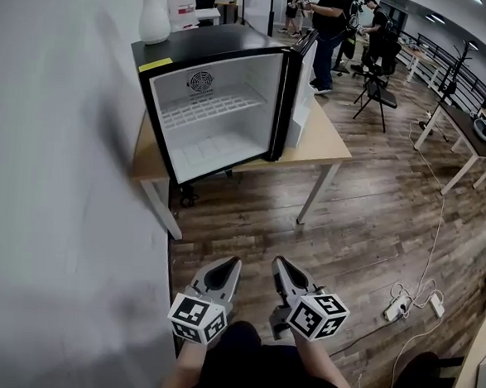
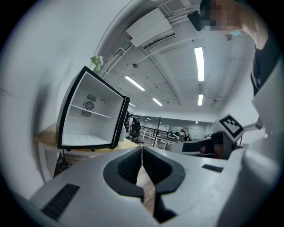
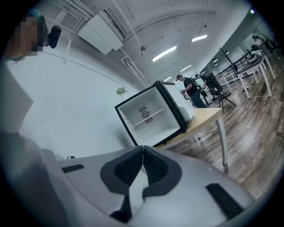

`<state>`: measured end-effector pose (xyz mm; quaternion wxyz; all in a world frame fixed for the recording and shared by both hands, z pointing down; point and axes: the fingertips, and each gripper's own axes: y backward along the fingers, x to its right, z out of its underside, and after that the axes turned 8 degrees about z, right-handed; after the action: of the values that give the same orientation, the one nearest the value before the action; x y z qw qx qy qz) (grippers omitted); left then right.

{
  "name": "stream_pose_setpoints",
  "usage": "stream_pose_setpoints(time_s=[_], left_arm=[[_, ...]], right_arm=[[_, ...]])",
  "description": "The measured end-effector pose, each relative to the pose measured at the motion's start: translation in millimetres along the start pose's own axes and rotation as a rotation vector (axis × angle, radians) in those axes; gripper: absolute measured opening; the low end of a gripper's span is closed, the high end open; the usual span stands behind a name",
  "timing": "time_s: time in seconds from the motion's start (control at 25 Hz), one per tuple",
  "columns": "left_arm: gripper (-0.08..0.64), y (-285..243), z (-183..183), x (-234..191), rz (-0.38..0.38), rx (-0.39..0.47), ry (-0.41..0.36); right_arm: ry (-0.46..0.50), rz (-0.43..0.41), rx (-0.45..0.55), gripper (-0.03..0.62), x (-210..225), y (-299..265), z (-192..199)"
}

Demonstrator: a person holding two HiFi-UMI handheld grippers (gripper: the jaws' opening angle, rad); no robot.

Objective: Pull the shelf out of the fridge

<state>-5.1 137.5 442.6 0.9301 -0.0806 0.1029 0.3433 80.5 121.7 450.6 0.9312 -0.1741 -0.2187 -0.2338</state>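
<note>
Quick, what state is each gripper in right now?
Left gripper: closed, nothing between the jaws.
Right gripper: closed, nothing between the jaws.

The black mini fridge point(image 1: 212, 42) stood on the light wooden table point(image 1: 325, 141) before me, white wire shelf point(image 1: 212, 106) inside, white ceramic vase point(image 1: 153, 17) on top; my left gripper point(image 1: 234, 265) and right gripper point(image 1: 280, 264) were well short of it.
</note>
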Motion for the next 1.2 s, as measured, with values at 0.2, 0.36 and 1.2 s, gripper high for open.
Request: stream_pose_setpoints(time_s=[0.2, 0.36, 1.2], left_arm=[[0.008, -1, -1, -3, -0.002, 0.004, 0.01], [0.008, -4, -2, -7, 0.001, 0.007, 0.008], [0.008, -70, -20, -66, 0.012, -0.026, 0.032]], right_arm=[[-0.004, 0.0, -0.035, -0.008, -1, -4, 5], [-0.014, 0.002, -0.029, -0.008, 1, -11, 4], [-0.075, 0.028, -0.042, -0.008, 34, -89, -27]])
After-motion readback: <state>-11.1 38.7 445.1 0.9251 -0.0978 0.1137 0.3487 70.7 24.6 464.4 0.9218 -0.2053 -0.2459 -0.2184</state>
